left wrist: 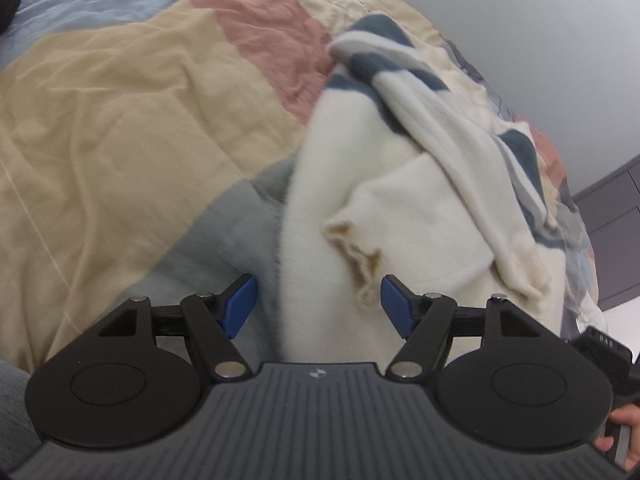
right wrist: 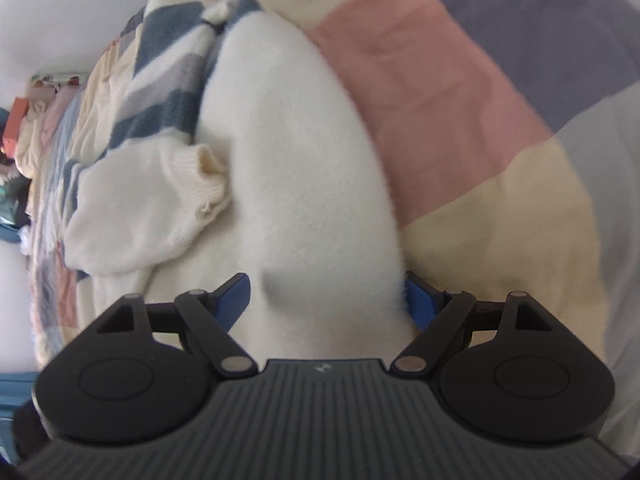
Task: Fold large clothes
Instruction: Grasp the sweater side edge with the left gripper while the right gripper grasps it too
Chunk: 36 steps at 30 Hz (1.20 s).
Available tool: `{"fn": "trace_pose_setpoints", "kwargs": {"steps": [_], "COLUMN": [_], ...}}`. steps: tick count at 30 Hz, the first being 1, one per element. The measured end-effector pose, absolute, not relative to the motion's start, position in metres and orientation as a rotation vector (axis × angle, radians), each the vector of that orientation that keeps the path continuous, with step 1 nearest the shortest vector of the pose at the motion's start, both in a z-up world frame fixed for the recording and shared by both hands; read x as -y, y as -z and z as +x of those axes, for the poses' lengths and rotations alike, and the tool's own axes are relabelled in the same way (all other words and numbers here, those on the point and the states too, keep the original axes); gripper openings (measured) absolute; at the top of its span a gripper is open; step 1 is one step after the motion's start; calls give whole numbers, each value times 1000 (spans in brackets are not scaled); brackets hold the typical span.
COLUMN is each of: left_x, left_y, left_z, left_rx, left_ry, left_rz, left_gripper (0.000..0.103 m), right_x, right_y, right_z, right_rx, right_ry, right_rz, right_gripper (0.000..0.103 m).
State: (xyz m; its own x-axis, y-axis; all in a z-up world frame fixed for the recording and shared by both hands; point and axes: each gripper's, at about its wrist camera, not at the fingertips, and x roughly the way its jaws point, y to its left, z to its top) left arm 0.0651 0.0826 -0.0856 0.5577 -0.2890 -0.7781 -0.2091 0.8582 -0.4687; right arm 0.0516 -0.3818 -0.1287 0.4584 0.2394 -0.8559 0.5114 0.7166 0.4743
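Observation:
A cream knitted sweater (left wrist: 400, 208) with blue and grey stripes lies crumpled on the bed. In the left wrist view my left gripper (left wrist: 318, 306) stands open just above it. A fold of cream cloth runs up between its blue pads (left wrist: 240, 304), and a strip of bedspread shows beside the left pad. In the right wrist view the sweater (right wrist: 288, 152) bulges up as a thick cream fold, with a ribbed cuff (right wrist: 204, 184) to its left. My right gripper (right wrist: 326, 304) is open wide, and the fold fills the space between its pads.
A patchwork bedspread (left wrist: 120, 120) of beige, pink, grey and blue patches lies under everything (right wrist: 460, 100). A dark cabinet (left wrist: 608, 232) stands past the bed's right edge. A hand (left wrist: 624, 428) holds a black tool at the lower right. Piled clutter (right wrist: 24, 132) sits at the far left.

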Motion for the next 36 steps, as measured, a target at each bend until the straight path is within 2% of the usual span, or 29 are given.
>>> {"fn": "trace_pose_setpoints", "kwargs": {"steps": [6,11,18,19,21,22,23,24,25,29,36], "left_x": [-85,-74,-56,-54,-52,-52,-55,-59,-62,-68,-91], "left_y": [80,76,100,102,103,101,100,99,98,81,32], "left_z": [60,57,75,76,76,75,74,72,71,65,48], "left_rx": [-959,-931,-1055,-1058,-1050,-1039,-1025,-1009,-995,-905,-718], "left_ry": [186,248,156,149,136,125,120,129,140,154,258], "left_rz": [-637,-625,-548,-535,-510,-500,-509,-534,-564,-603,-726], "left_gripper": [73,77,76,76,67,57,43,35,19,13,11], "right_x": [388,382,344,343,347,350,352,353,353,355,369], "right_y": [130,122,146,150,155,154,153,150,147,127,89], "right_z": [42,29,36,37,34,31,29,27,24,13,-2], "right_rx": [-1009,-921,-1002,-1005,-992,-975,-965,-951,-928,-812,-674], "right_ry": [6,-81,36,50,76,80,82,79,64,-9,-86], "right_rz": [1000,1036,910,917,956,981,990,989,991,999,1013], "right_gripper": [85,84,84,81,76,67,51,43,33,25,22]}}
